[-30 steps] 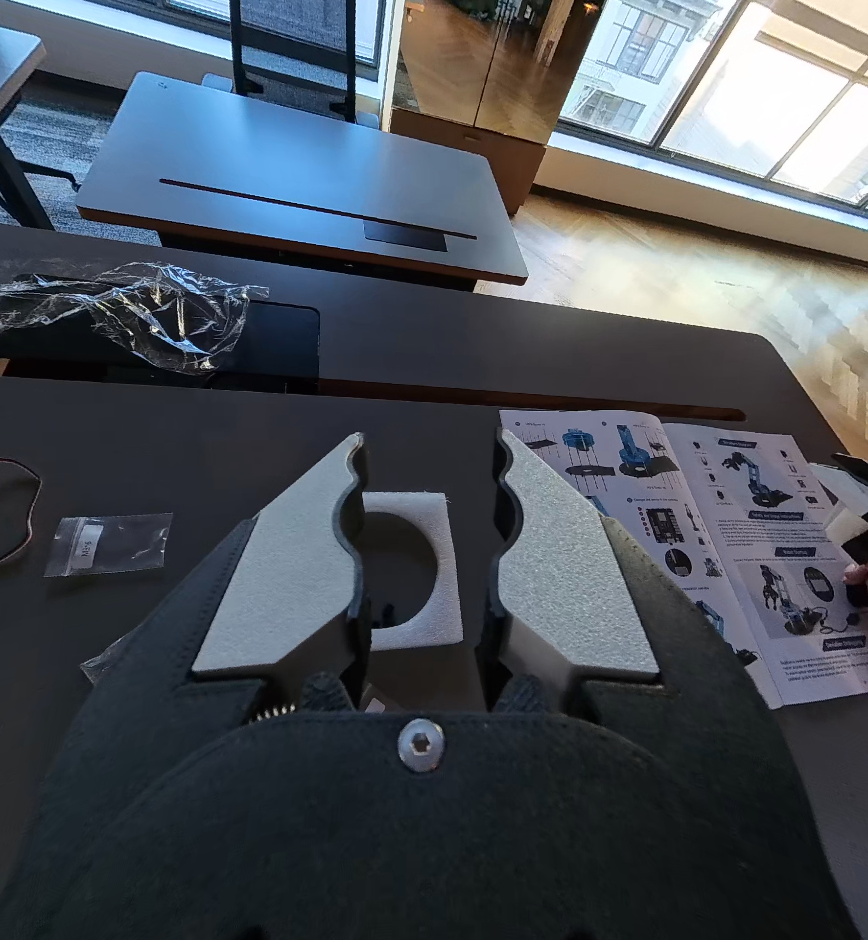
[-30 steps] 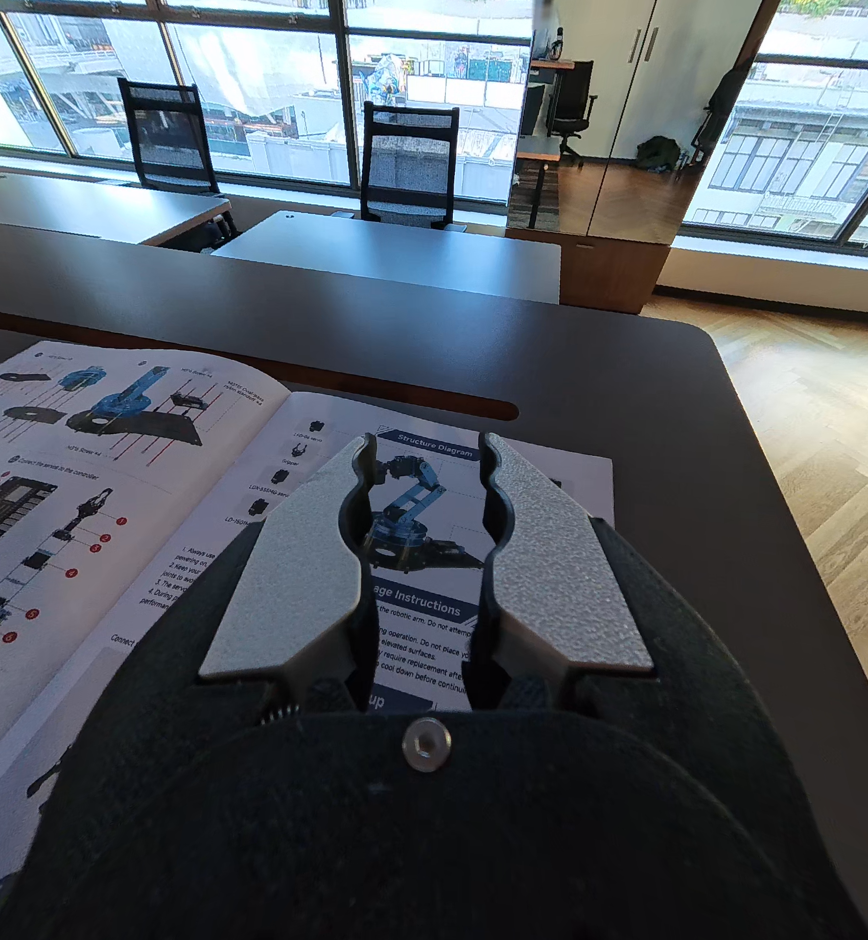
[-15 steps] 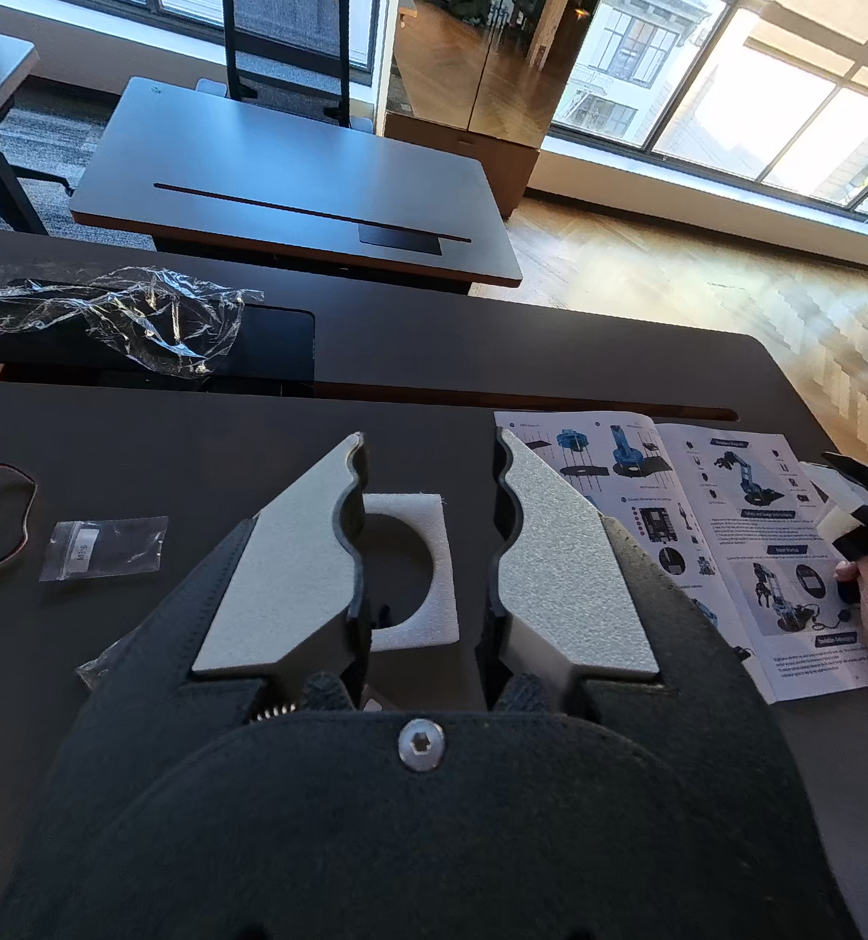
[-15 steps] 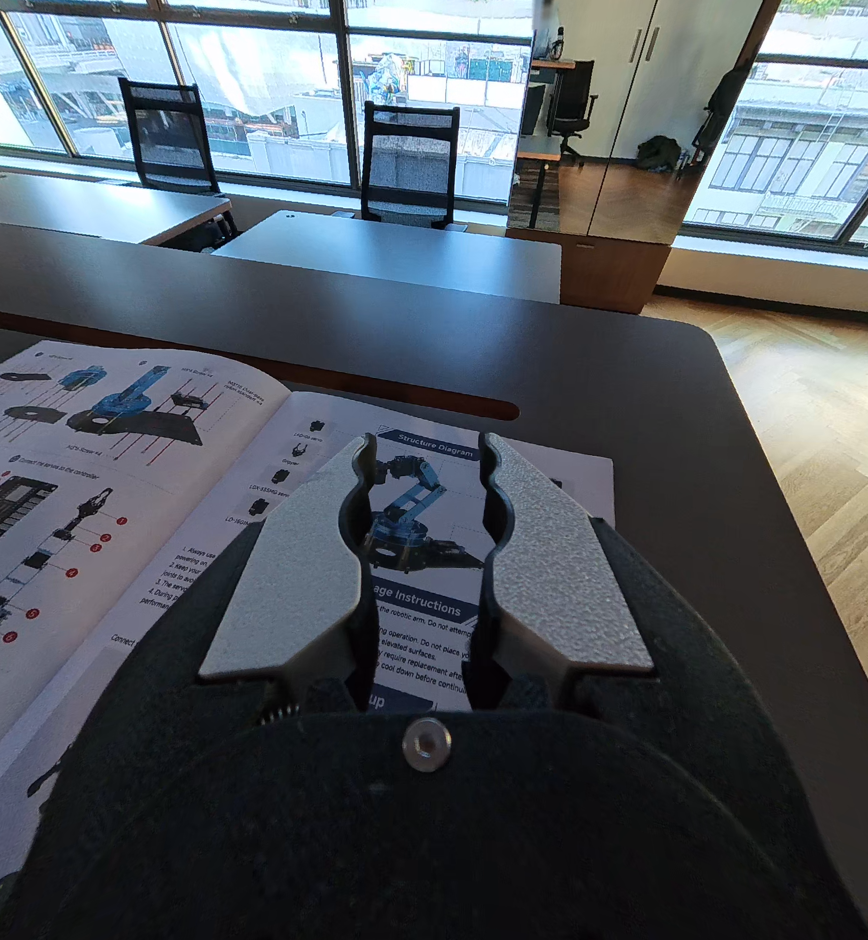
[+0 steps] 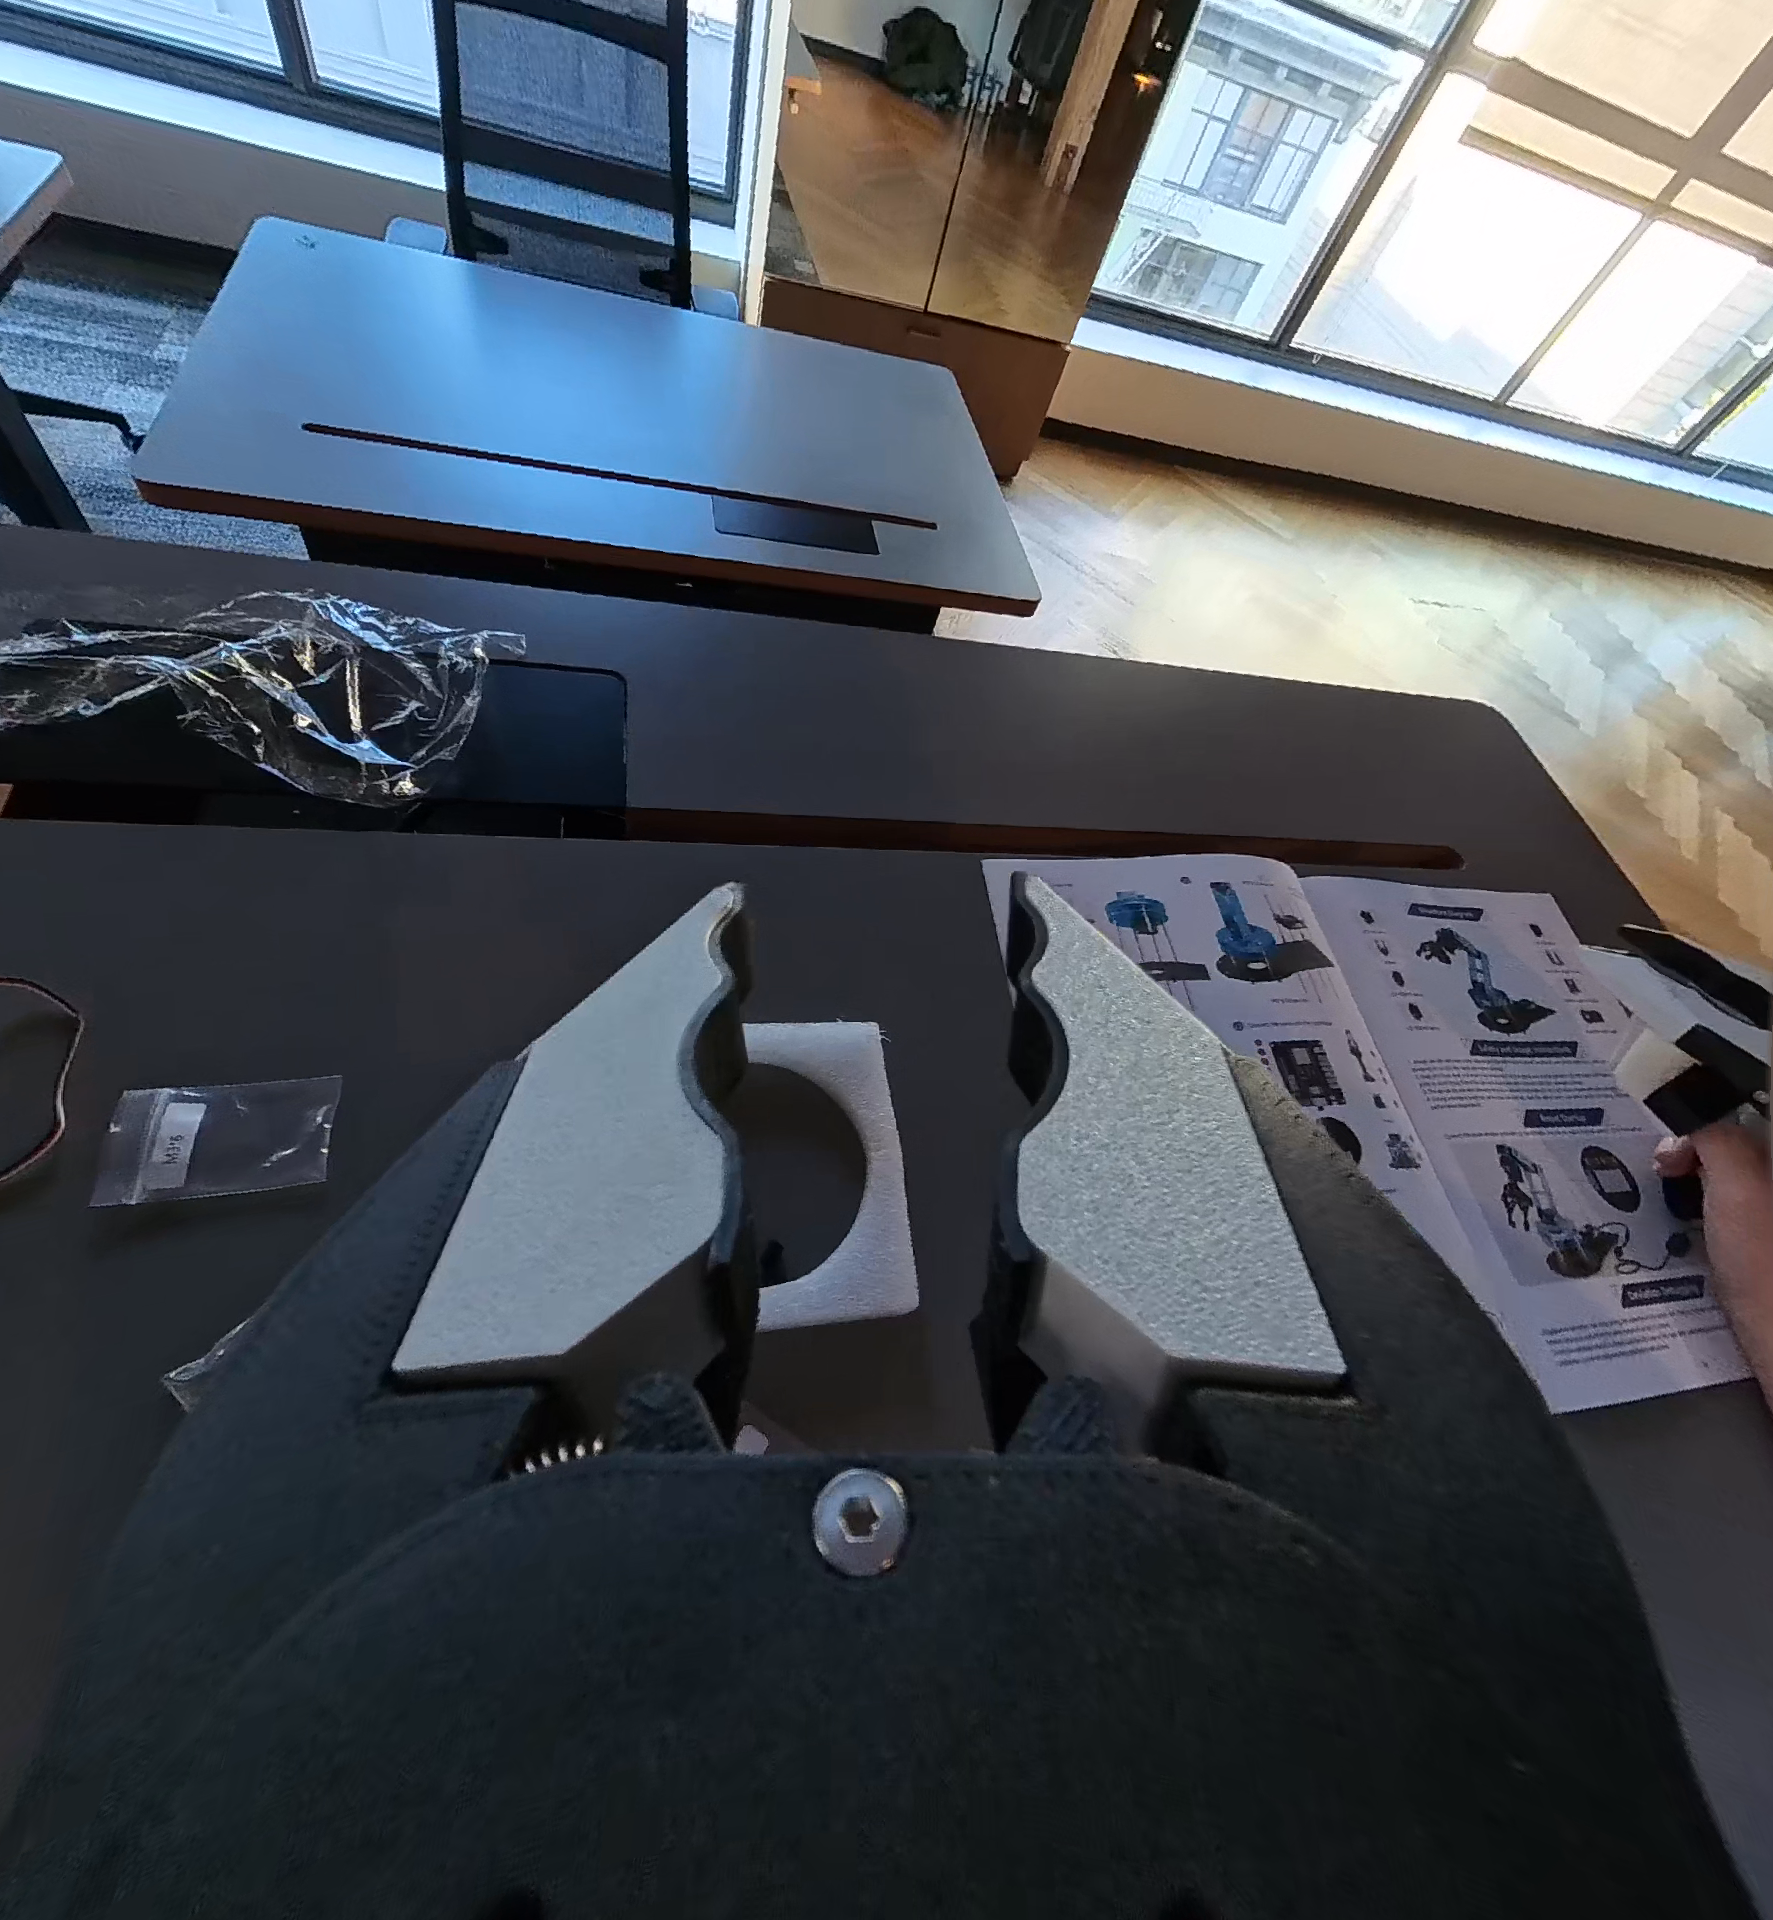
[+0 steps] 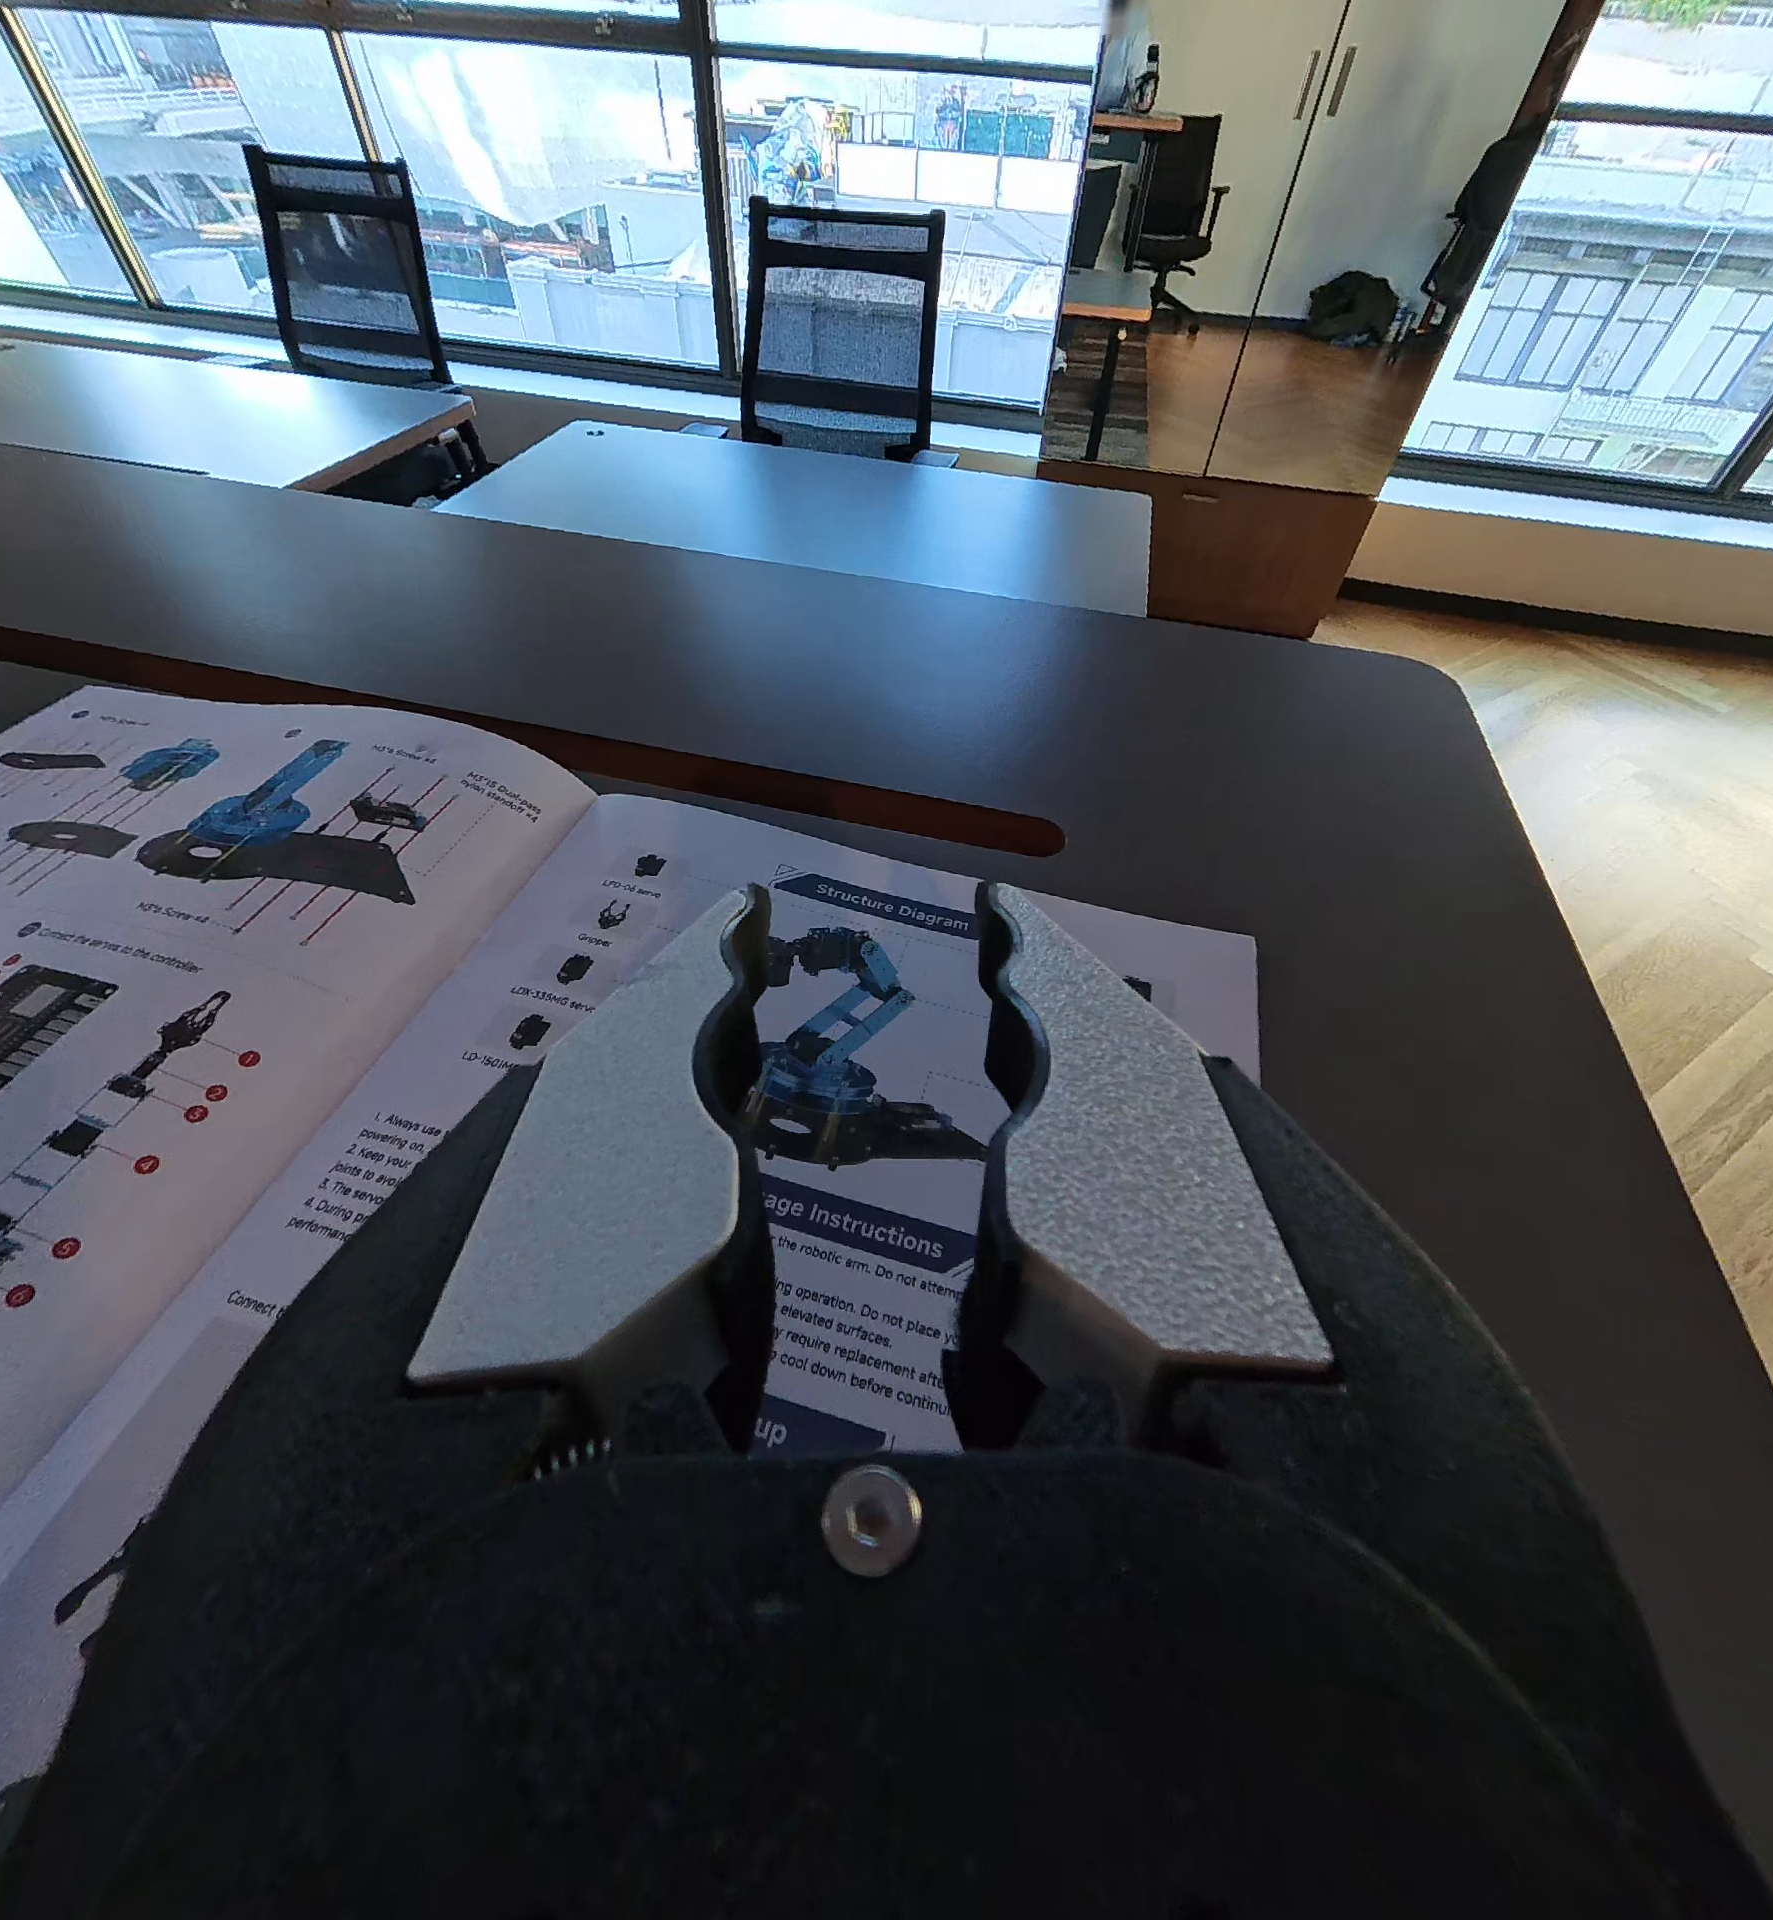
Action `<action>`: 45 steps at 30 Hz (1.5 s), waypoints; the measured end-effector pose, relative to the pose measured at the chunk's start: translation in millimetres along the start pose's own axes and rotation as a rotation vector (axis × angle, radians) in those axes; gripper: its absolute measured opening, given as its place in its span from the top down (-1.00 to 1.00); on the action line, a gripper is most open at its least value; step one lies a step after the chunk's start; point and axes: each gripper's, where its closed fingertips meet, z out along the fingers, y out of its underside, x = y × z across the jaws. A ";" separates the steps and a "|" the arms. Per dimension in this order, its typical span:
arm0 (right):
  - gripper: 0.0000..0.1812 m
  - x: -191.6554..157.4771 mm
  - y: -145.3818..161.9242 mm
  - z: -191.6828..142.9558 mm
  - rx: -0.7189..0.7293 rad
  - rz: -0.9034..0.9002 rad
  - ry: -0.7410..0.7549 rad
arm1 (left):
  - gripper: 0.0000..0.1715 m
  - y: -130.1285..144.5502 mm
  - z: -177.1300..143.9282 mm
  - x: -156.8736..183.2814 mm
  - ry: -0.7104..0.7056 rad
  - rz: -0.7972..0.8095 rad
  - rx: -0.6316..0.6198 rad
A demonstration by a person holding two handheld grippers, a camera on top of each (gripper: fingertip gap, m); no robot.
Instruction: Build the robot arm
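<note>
Grippers, one in each of your hands, hang over a dark desk [image 5: 446, 935]. Your left gripper [image 5: 874, 904] has its jaws parted wide and grips nothing. Just below and between its fingers lies a white foam square [image 5: 861, 1143] with a round hole cut through it, flat on the desk. Foam like this looks light, soft and easily dented, so an outer edge would likely be the firmest place to hold. Left of it sits a small clear bag [image 5: 217, 1138], thin and probably slippery, and farther left a loop of cable [image 5: 40, 1122]. Crumpled clear wrap [image 5: 238, 675] lies at the back of the desk. Something small and dark shows by the foam's near edge; you cannot tell what.

Your right gripper [image 6: 866, 899] is also parted, a little less wide, and empty. It hovers above an open booklet [image 6: 269, 935] lying flat near the desk's right edge. Its pages are thin, floppy paper and the left page bows up slightly.
</note>
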 end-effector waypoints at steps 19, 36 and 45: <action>0.61 -1.5 3.9 5.5 -0.037 -0.054 0.023 | 0.45 -33.1 -51.5 21.9 0.112 -0.007 0.148; 0.55 -103.3 -50.4 -108.9 0.045 -0.229 0.031 | 0.59 71.0 -194.8 3.1 0.594 -0.125 0.151; 0.61 -363.9 -19.5 -195.0 0.095 0.007 -0.128 | 0.52 219.5 -349.2 -236.5 0.185 0.076 0.025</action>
